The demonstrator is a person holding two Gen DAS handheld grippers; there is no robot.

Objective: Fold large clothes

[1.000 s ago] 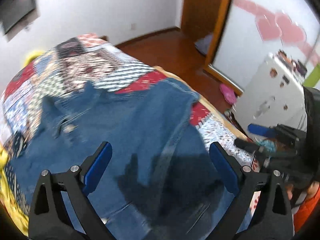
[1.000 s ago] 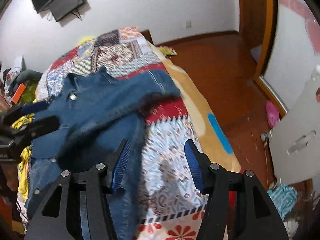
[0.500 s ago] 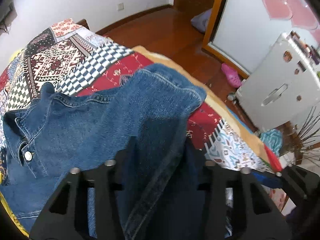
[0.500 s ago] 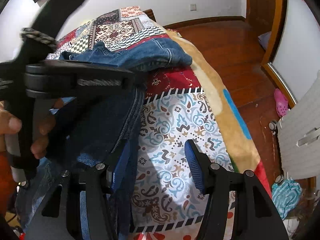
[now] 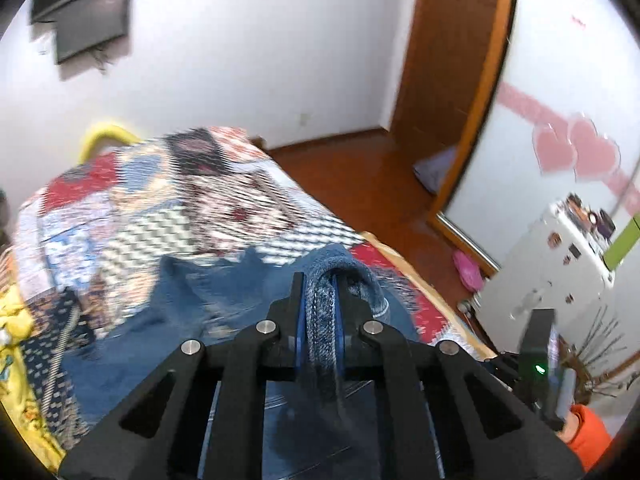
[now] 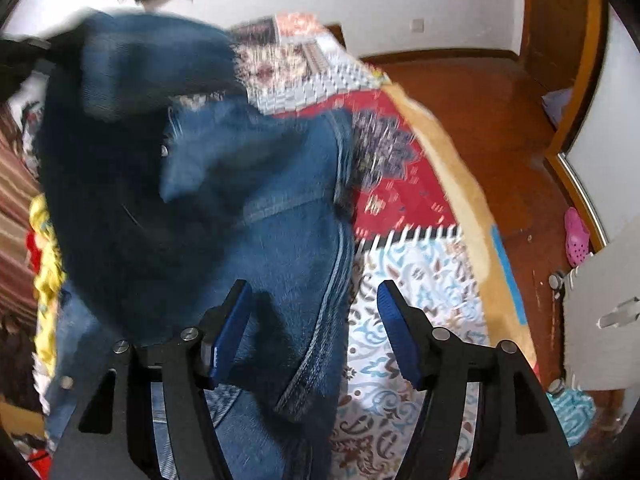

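A blue denim jacket [image 6: 256, 208] lies on a patchwork quilt on the bed [image 5: 168, 208]. My left gripper [image 5: 320, 312] is shut on a thick folded seam of the jacket [image 5: 324, 304] and holds it raised above the bed. In the right wrist view the lifted part hangs as a dark blurred flap [image 6: 132, 80] at the upper left. My right gripper [image 6: 316, 320] is open and empty, over the jacket's right edge near the bed's front.
The quilt [image 6: 400, 200] hangs over the bed's right side by a wooden floor [image 6: 480, 92]. A white cabinet [image 5: 552, 272], a pink shoe [image 6: 576, 236] and a sliding door [image 5: 480, 92] stand to the right. Yellow cloth [image 6: 48, 264] lies at the left.
My left gripper has closed on the jacket's seam and lifted it up. The jacket's upper part now hangs in the air. My right gripper stays open.
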